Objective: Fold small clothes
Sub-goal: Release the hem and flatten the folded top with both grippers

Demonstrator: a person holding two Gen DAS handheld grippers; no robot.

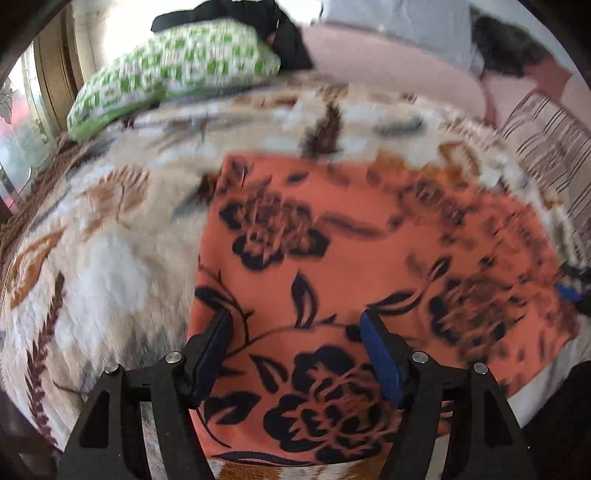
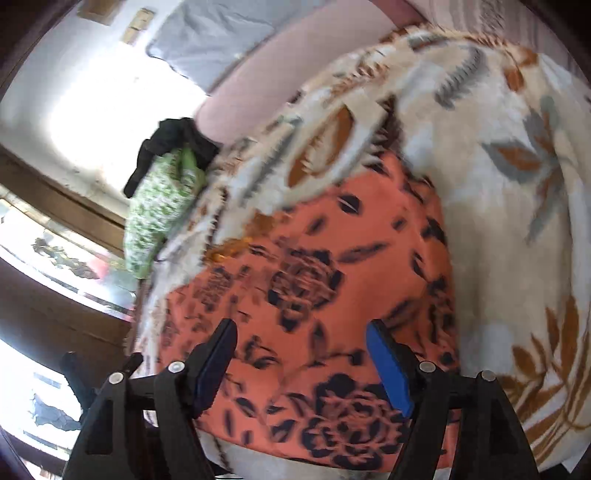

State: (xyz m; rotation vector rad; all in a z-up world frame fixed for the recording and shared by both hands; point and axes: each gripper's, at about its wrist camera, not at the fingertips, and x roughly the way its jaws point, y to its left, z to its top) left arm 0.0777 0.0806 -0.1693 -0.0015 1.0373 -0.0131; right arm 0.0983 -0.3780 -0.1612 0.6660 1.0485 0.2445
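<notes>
An orange cloth with black flower print lies flat on a cream leaf-patterned blanket. My left gripper is open and empty, its blue-padded fingers spread above the cloth's near left part. In the right wrist view the same orange cloth lies on the blanket. My right gripper is open and empty above the cloth's near edge. A bit of the right gripper's blue pad shows at the cloth's right edge in the left wrist view. Both views are motion-blurred.
A green-and-white pillow with a black garment on it lies at the far side, also in the right wrist view. A pink cushion and grey fabric lie behind. A striped cloth is at right. A window is left.
</notes>
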